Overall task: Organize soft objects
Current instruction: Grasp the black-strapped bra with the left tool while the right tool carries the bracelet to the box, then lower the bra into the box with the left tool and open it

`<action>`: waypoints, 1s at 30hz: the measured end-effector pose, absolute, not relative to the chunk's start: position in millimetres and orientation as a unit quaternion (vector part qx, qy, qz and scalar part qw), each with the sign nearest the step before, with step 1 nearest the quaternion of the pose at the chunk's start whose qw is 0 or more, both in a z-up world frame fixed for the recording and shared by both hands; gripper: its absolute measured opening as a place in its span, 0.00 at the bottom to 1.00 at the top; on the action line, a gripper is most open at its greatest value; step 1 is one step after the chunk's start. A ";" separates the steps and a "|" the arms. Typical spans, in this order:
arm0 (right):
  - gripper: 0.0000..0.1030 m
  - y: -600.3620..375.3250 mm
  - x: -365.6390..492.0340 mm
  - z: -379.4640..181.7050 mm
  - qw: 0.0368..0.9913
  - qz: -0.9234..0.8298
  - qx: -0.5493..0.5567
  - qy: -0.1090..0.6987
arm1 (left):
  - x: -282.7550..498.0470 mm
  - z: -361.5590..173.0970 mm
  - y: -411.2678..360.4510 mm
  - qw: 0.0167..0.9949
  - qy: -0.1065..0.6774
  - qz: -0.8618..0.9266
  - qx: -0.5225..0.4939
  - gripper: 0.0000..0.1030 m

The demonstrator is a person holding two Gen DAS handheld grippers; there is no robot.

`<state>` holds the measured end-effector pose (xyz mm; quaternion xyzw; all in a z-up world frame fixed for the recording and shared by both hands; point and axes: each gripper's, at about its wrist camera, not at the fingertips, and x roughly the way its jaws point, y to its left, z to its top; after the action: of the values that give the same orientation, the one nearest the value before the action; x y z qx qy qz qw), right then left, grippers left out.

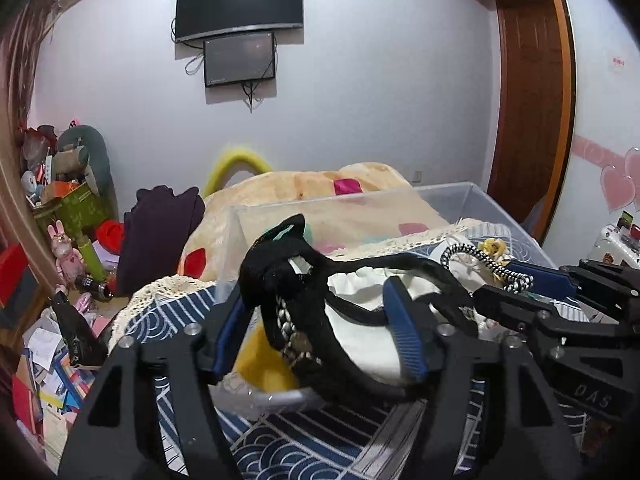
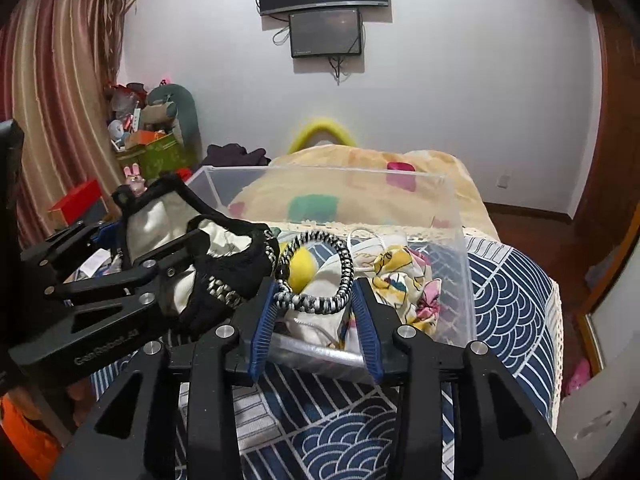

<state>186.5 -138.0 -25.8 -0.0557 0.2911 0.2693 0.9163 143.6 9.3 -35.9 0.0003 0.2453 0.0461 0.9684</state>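
The left gripper [image 1: 320, 320] is spread wide, a black-trimmed cream pouch [image 1: 360, 336] draped between its blue pads — whether the pads actually pinch it, I cannot tell. The pouch hangs above the near left corner of a clear plastic bin [image 2: 456, 248]. The right gripper [image 2: 316, 312] is partly open, its pads touching either side of a black-and-white braided cord loop [image 2: 320, 272] — resting on a floral cloth [image 2: 404, 284] and a yellow soft item [image 2: 302, 268] inside the bin, on a navy wave-patterned cover [image 2: 508, 300].
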 end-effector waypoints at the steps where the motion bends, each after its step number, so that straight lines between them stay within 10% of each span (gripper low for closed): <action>1: 0.35 -140.8 183.2 -24.7 0.916 0.271 -0.055 0.290 | 138.1 -33.4 9.2 0.969 0.242 0.045 0.001 0.67; 22: 0.80 -181.9 113.7 24.1 0.949 0.264 -0.047 0.168 | 53.4 13.8 6.2 0.988 0.150 0.017 -0.015 0.95; 30: 0.81 -190.4 95.8 31.3 0.954 0.261 -0.042 0.142 | 33.0 16.5 -4.7 0.990 0.139 0.002 -0.011 0.99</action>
<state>95.8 -190.4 31.3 -0.0415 0.1421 0.2605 0.9541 33.0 -4.7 16.5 -0.0111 0.1393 0.0018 0.9902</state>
